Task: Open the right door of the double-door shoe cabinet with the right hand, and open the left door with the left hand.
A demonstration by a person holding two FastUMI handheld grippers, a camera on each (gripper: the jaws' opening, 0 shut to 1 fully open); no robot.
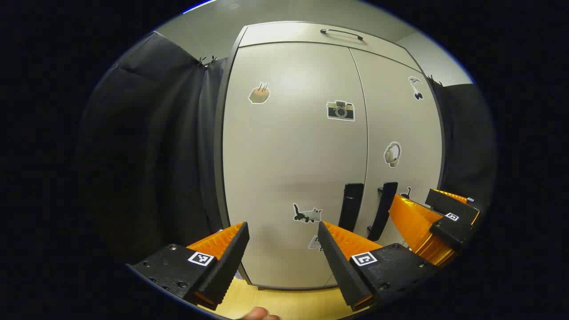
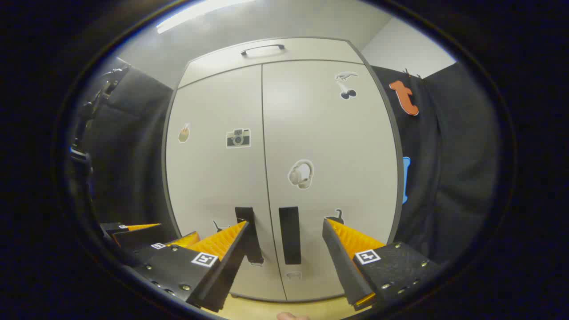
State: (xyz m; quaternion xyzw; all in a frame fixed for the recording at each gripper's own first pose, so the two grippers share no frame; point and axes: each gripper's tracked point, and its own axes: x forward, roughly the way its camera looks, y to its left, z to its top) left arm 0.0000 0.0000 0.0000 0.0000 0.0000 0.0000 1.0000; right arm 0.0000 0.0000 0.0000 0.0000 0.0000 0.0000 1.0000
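Both shoe cabinet doors were seen shut. The right gripper [image 2: 284, 246] was held open, the right door's handle [image 2: 289, 234] straight ahead between its fingers, long axis vertical, not touched. The left gripper [image 1: 282, 242] was also open; the left door's handle [image 1: 350, 207] lay ahead and right of it, farther off.

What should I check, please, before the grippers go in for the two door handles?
1. Both doors shut: ok; left door and right door sit flush.
2. Right gripper open: ok, nothing between its fingers.
3. Right gripper lined up with right handle: ok, handle stands between the fingers, farther off.
4. Left gripper open: ok.
5. Left gripper lined up with left handle: not ok, handle lies right of its gap.
6. Handles untouched: ok.
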